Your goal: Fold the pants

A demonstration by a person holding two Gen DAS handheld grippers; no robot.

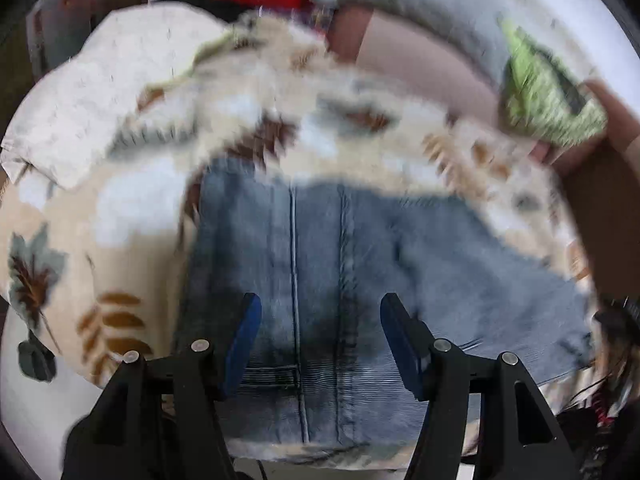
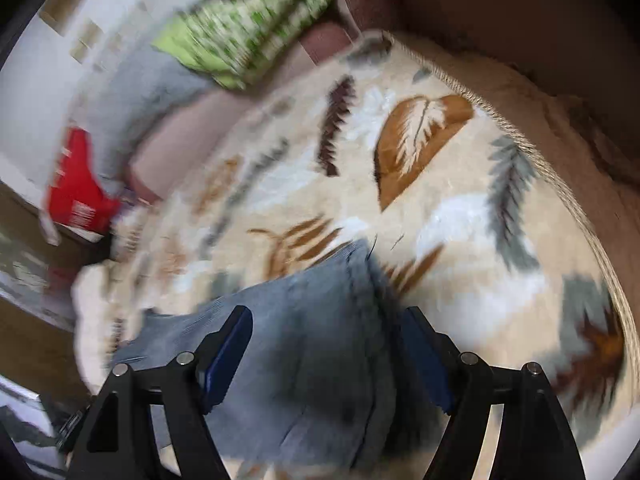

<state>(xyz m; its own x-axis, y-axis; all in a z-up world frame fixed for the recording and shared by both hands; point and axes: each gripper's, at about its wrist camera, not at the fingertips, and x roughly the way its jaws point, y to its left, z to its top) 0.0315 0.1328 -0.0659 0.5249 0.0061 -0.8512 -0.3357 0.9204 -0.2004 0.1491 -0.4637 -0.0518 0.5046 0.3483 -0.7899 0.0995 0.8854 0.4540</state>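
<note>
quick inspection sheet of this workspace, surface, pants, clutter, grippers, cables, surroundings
surface: cream leaf-print blanket spread over a couch, edge trim visible at the right.
job's things: blue pants lying on the blanket, seams running away from the left camera; fold state unclear through blur.
clutter: green patterned cushion, grey pillow, red package.
grippers: left gripper open above the pants; right gripper open above the pants, neither holding anything.
cables: nothing seen.
surroundings: brown couch back, white wall.
</note>
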